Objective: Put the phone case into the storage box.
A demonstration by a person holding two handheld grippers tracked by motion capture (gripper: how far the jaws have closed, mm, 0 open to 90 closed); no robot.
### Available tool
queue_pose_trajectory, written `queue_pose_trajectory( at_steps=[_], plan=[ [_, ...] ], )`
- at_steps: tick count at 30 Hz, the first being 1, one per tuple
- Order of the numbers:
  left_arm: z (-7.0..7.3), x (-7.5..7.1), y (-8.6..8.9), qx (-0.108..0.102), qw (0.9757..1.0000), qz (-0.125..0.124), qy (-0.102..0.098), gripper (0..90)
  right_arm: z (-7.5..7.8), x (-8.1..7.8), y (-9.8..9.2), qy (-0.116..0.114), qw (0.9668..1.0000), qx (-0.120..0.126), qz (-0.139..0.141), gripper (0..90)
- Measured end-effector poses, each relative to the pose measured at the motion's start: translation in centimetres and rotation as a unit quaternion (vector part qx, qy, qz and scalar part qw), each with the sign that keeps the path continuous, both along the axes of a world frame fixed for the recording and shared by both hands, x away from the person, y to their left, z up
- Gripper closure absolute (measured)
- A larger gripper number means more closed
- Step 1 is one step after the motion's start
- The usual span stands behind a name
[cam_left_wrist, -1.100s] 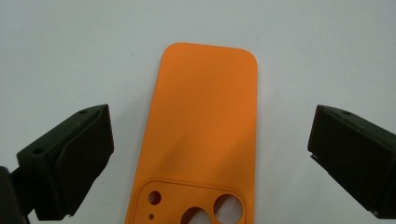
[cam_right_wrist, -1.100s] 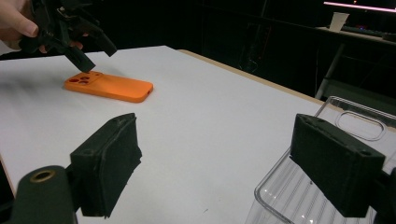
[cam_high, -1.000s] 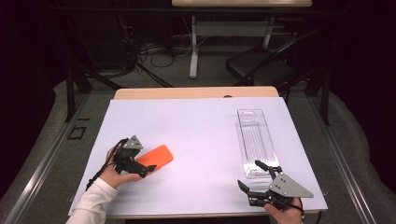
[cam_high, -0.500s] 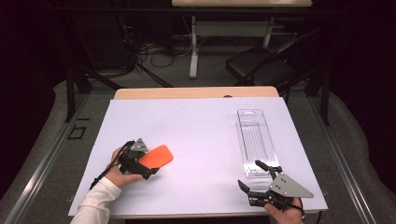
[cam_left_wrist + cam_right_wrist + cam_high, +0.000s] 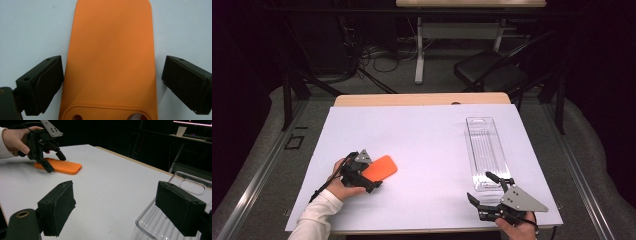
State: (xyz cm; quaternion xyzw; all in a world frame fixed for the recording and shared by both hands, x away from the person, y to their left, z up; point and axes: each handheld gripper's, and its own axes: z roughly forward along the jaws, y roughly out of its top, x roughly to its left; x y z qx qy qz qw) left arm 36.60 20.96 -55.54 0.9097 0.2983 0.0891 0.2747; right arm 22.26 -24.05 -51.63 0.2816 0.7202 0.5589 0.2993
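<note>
Orange case (image 5: 380, 168) — clear tray (image 5: 485, 151) — white table (image 5: 422, 140).

bright, evenly lit table, dark surroundings, soft focus up close.

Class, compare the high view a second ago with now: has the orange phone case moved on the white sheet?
No. The orange phone case lies at the same spot relative to the white sheet's left edge and the clear plastic tray.

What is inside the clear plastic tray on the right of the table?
Nothing: the clear plastic tray looks empty, its ribbed floor showing the white table cover through it. The right gripper covers part of its near end.
</note>
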Motion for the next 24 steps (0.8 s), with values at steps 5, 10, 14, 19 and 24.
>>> queue_pose_trajectory(
  at_steps=[5,10,14,19,24],
  plan=[
    [0.12,0.05,0.18,-0.002,1.0,0.003,0.003,9.9,0.0,-0.01,0.03,0.0,1.0,0.0,0.001,14.8],
    [0.2,-0.03,0.34,-0.004,1.0,0.007,0.001,14.5,0.0,-0.01,0.02,0.0,1.0,0.0,0.001,14.8],
    [0.23,-0.06,0.32,-0.002,1.0,0.008,0.0,14.8,-0.01,-0.01,-0.01,0.0,1.0,0.0,0.001,14.8],
    [0.2,-0.01,0.36,-0.007,0.9999,0.01,0.005,15.1,-0.01,0.0,-0.01,0.0,1.0,0.0,0.001,14.8],
    [0.24,-0.04,0.28,-0.004,0.9999,0.01,0.005,15.3,-0.01,-0.02,0.05,0.0,1.0,-0.001,0.002,14.8]
  ],
)
